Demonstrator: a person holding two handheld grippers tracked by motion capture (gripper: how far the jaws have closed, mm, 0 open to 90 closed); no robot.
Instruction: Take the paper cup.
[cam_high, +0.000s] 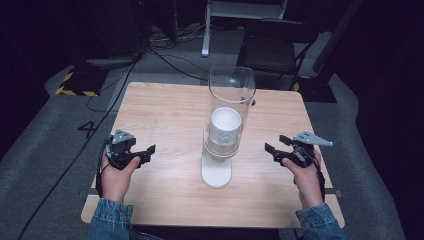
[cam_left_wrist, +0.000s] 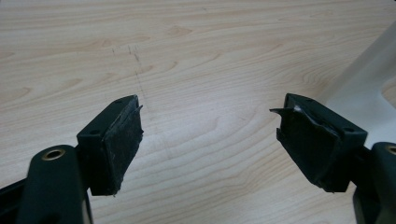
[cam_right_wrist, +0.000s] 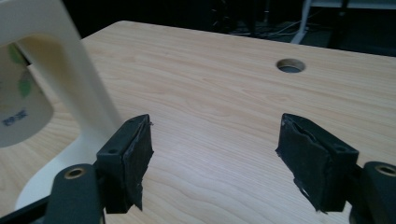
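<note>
Resting nearest on the wooden bench (cam_high: 165, 200): left gripper (cam_high: 148, 153) and right gripper (cam_high: 272, 150), one in each hand, both with jaws apart and nothing between them; bare wood in the gap in each gripper view.

Standing midway between, well apart from either: cup dispenser (cam_high: 225, 125), clear upright tube on a white base (cam_high: 216, 175), stack of white paper cups (cam_high: 225, 131) inside, leaf print on the lowest in the right gripper view.

Handling, as judged: cups light, thin-walled, easily crushed, likely nested tight; take the lowest by its wall below the tube, with a gentle squeeze. Tube probably rigid, smooth and slippery; tall on a narrow foot, could tip if pulled sideways.

Hard to make out: cup count, lower rim, tube outlet. Beyond the bench: chair (cam_high: 272, 52), floor cables, surroundings dark.
</note>
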